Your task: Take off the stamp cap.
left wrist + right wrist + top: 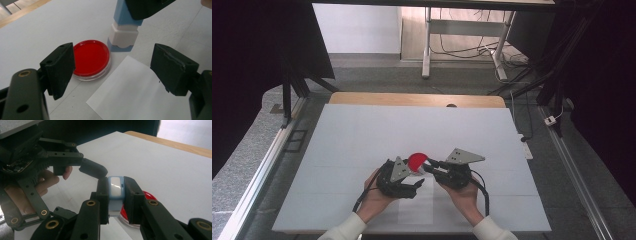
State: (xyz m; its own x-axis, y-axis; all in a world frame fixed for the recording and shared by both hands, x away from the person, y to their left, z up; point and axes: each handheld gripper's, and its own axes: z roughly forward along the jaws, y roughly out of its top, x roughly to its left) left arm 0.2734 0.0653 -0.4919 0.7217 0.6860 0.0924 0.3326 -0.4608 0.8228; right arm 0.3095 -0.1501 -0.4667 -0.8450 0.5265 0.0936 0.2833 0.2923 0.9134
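Left gripper (112, 72) agape, right gripper (116, 195) clamped.

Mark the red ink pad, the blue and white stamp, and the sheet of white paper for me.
red ink pad (91, 58), left gripper view, middle of its red surface.
blue and white stamp (123, 35), left gripper view, white collar near its base.
sheet of white paper (135, 90), left gripper view, bare middle of the sheet.

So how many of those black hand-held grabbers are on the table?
2. The left gripper is in the person's left hand, open beside the red dish. The right gripper is in the right hand, its fingers shut on a blue and white stamp by the dish.
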